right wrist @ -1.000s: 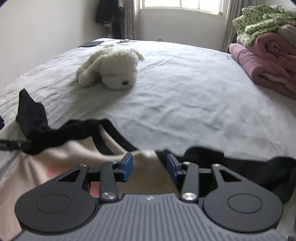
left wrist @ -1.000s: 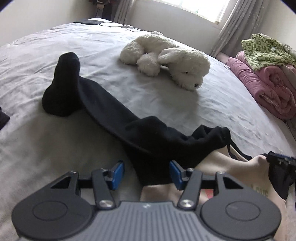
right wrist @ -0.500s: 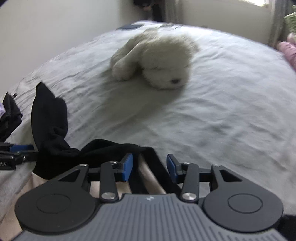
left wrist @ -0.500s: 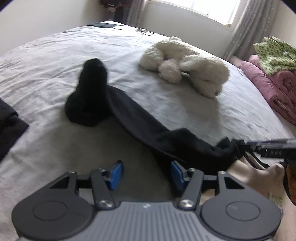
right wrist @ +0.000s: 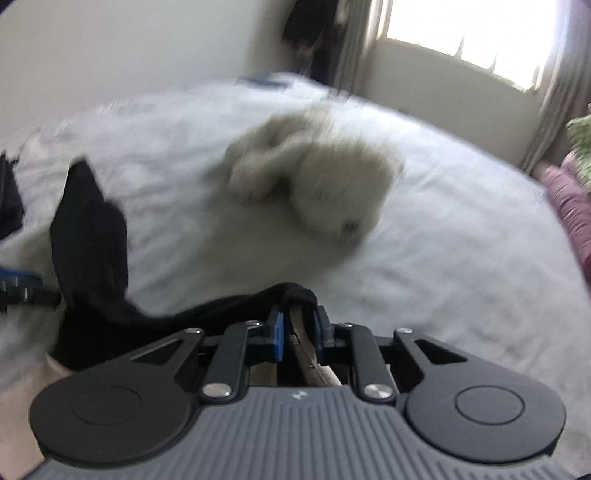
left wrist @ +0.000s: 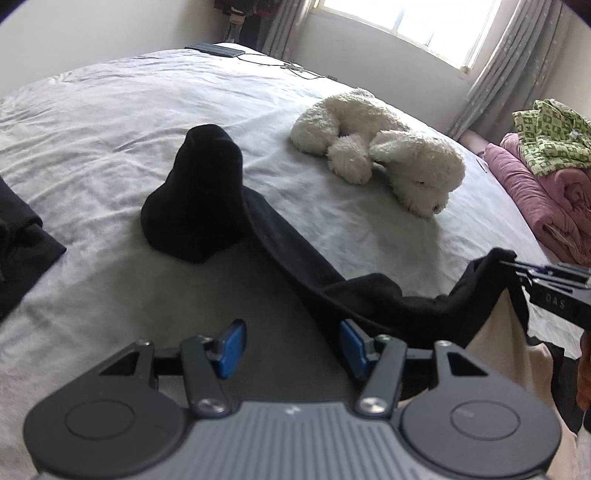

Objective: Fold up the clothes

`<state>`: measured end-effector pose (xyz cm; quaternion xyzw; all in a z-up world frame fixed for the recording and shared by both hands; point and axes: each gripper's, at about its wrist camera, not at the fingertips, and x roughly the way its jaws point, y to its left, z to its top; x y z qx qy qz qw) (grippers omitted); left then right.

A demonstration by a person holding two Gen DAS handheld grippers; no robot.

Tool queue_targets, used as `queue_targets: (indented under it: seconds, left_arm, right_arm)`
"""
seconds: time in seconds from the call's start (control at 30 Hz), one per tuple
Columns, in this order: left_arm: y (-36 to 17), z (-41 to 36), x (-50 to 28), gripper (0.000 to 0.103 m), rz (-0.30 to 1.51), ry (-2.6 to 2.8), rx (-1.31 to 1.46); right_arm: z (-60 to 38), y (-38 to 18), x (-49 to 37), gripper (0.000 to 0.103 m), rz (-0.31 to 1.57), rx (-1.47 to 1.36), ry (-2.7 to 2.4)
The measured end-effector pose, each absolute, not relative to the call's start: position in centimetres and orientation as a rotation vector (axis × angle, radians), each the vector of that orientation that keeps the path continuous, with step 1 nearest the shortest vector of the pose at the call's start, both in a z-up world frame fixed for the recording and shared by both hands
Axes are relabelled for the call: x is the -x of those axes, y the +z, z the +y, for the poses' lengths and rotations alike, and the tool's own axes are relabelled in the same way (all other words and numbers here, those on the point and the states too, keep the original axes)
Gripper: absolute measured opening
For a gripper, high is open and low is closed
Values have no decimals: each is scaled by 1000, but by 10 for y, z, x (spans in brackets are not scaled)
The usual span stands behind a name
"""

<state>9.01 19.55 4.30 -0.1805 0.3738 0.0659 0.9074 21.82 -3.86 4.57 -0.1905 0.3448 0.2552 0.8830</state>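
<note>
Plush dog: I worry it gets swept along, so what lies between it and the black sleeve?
In the left wrist view, only bare grey bedsheet lies between the plush dog and the black sleeve; they do not touch.

Window [left wrist: 424, 26] glare; right view blurred (fisheye edges).

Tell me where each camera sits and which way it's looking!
Left wrist: rides the open left hand-held gripper, looking across the bed at the black sleeve; the right hand-held gripper pokes in from the right.
Right wrist: rides the right hand-held gripper, shut on the garment's black edge, facing the window; blurry.
Both see the white plush dog, the black sleeve and the bed.
</note>
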Motion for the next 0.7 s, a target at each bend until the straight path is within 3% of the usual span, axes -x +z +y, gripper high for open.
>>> queue_targets:
  seconds: [0.43, 0.53, 0.57, 0.63, 0.7]
  left_arm:
    - [40, 197, -92, 57, 798, 144, 382]
    - [39, 195, -92, 58, 807, 141, 382]
    - [38, 195, -92, 58, 810, 140, 383]
    - [37, 193, -93, 58, 815, 139, 378]
    - [38, 192, -92, 59, 814, 137, 376]
  right_arm:
    - [-18, 17, -226, 18, 649, 475, 383]
    - [-31, 25, -225, 24, 677, 386, 395]
    - [-39, 32, -222, 38, 678, 352, 400]
    - [-59, 47, -215, 52, 661, 289, 397]
    - [-88, 63, -206, 52, 642, 246, 387]
